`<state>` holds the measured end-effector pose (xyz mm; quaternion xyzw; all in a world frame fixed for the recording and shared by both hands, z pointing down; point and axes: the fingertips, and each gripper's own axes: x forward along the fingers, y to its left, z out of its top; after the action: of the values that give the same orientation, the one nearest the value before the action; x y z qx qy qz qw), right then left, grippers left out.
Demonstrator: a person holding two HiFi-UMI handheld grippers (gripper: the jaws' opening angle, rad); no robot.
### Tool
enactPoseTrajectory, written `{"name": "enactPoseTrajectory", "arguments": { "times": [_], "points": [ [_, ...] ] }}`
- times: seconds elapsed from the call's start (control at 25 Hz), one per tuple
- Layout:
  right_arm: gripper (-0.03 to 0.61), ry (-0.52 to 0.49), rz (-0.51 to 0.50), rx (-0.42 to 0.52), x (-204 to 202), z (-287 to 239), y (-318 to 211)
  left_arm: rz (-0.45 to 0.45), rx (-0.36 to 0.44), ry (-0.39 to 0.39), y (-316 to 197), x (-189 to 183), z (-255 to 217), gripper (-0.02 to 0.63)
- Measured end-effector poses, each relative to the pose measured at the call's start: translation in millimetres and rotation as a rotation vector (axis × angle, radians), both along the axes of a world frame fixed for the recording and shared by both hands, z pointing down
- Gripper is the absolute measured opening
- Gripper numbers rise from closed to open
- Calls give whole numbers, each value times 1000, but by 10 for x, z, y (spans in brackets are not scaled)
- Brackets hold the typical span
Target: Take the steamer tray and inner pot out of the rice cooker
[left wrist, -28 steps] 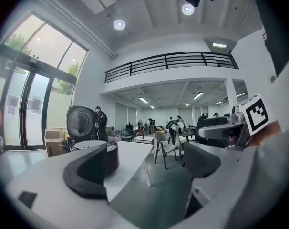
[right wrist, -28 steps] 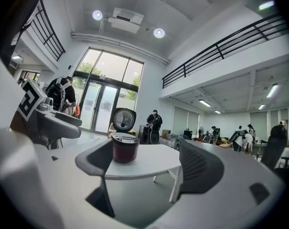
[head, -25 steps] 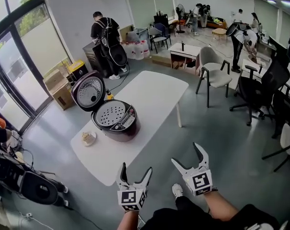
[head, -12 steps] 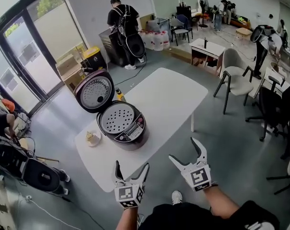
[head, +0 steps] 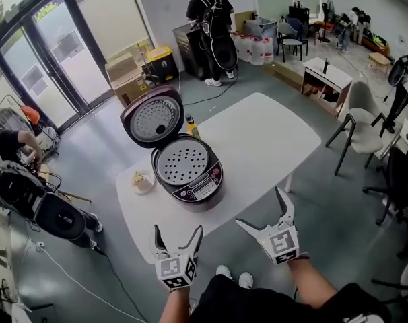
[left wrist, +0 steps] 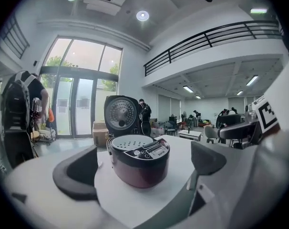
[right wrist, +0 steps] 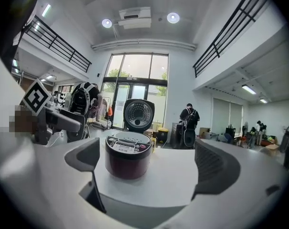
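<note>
A long white table (head: 258, 140) with rounded ends stands on the grey floor. At its near end sits the round, dark-red rice cooker (head: 204, 194), with its lid (head: 153, 118) tipped up. The pale perforated steamer tray (head: 180, 161) sits inside and hides the inner pot. The panel lettering is too small to read. Just off the table edge, the left gripper (head: 178, 229) and right gripper (head: 258, 207) have just been opening wide, both empty. A small dish (head: 142, 180) lies beside the cooker.

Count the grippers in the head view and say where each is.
2. The left gripper sits bottom centre-left, the right gripper just right of it, both short of the table's near edge. Their jaws have just been opening, gripping nothing.
</note>
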<state>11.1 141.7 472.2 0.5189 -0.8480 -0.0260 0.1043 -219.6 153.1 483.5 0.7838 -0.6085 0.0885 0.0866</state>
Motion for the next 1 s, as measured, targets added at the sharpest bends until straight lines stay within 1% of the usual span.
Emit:
{"name": "enactPoseTrajectory", "arguments": {
  "times": [0.08, 0.28, 0.44, 0.56, 0.72, 0.84, 1.0],
  "points": [
    [592, 7, -23, -17, -70, 59, -147, -25, -13, -2, -72, -75, 55, 594],
    [591, 67, -76, -43, -290, 166, -567, -90, -39, 1, -354, -319, 172, 594],
    [591, 100, -102, -59, -433, 167, -1024, -132, -71, 10, -729, -532, 236, 594],
    [591, 138, -135, -87, -554, 151, -1372, -148, -90, 20, -1010, -642, 223, 594],
    [589, 221, -173, -127, -766, 236, -1719, -146, -123, 16, -1312, -785, 275, 594],
    [589, 267, -184, -167, -875, 323, -1994, -137, -194, 13, -1561, -866, 368, 594],
    [589, 288, -226, -234, -1091, 397, -2312, -146, -298, 15, -1825, -1033, 494, 594]
  ]
}}
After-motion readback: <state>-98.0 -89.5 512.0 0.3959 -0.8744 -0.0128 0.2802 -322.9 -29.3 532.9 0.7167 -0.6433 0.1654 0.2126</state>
